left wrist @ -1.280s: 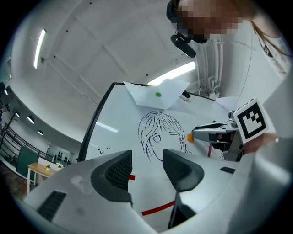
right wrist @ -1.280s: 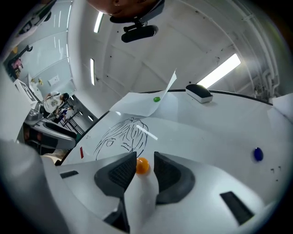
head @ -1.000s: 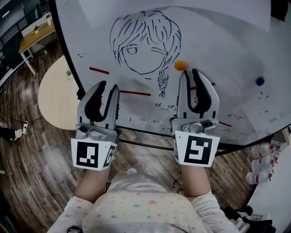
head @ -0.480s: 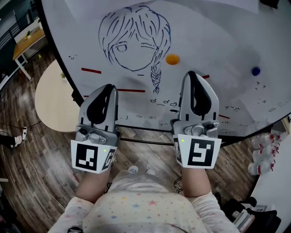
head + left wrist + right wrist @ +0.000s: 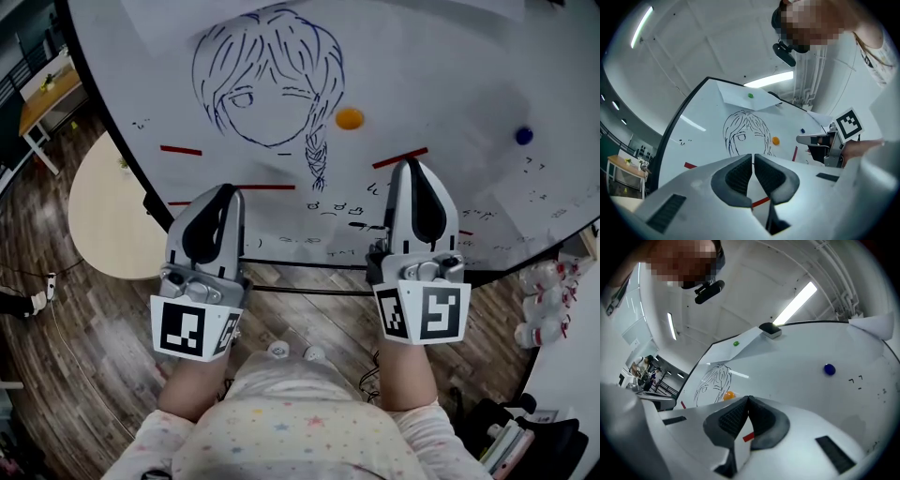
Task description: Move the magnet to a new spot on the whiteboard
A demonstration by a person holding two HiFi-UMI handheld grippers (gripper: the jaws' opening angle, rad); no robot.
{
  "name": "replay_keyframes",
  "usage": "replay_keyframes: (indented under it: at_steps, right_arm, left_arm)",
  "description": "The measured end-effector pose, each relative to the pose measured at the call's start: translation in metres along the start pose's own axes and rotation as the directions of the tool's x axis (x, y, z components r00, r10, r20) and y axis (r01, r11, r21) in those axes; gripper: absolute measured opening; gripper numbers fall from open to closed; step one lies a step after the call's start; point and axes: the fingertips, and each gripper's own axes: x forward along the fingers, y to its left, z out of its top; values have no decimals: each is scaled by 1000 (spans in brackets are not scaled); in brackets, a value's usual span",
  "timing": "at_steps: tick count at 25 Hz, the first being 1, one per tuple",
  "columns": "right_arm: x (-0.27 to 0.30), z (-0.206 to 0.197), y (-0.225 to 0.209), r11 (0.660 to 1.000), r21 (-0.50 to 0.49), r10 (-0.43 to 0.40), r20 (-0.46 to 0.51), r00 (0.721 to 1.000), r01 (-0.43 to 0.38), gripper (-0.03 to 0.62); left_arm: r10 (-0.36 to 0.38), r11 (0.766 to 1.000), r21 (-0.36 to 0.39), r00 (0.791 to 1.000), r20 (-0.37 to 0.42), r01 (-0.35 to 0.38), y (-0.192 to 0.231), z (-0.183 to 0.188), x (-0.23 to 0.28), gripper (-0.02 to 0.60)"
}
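An orange round magnet [image 5: 350,118] sticks to the whiteboard [image 5: 450,75] just right of a drawn girl's braid. It also shows in the left gripper view, orange magnet [image 5: 775,140], and in the right gripper view, orange magnet [image 5: 727,395]. My right gripper [image 5: 413,167] is shut and empty, below and right of the magnet and apart from it. My left gripper [image 5: 226,191] is shut with nothing in it, low on the board's left. Their closed jaws fill the gripper views: left gripper [image 5: 753,157], right gripper [image 5: 748,399].
A blue magnet [image 5: 523,135] sits at the board's right and a green magnet [image 5: 750,95] pins paper near its top. Red strokes [image 5: 180,150] and small scribbles cross the lower board. A round beige table [image 5: 98,216] stands left; bottles [image 5: 542,309] stand right on the wood floor.
One second ago the right gripper stood open with its tips just below the orange magnet. It has shut empty and drawn back down and right. The left gripper barely moved.
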Motion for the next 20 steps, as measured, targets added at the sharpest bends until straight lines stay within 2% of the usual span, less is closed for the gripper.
replay_keyframes:
  at_steps: [20]
  right_arm:
    - [-29,-44,4,999,8,-35,-76,996,35,0]
  left_arm:
    - [-68,997,-26,997,-34,67,-6,-34,-6,26]
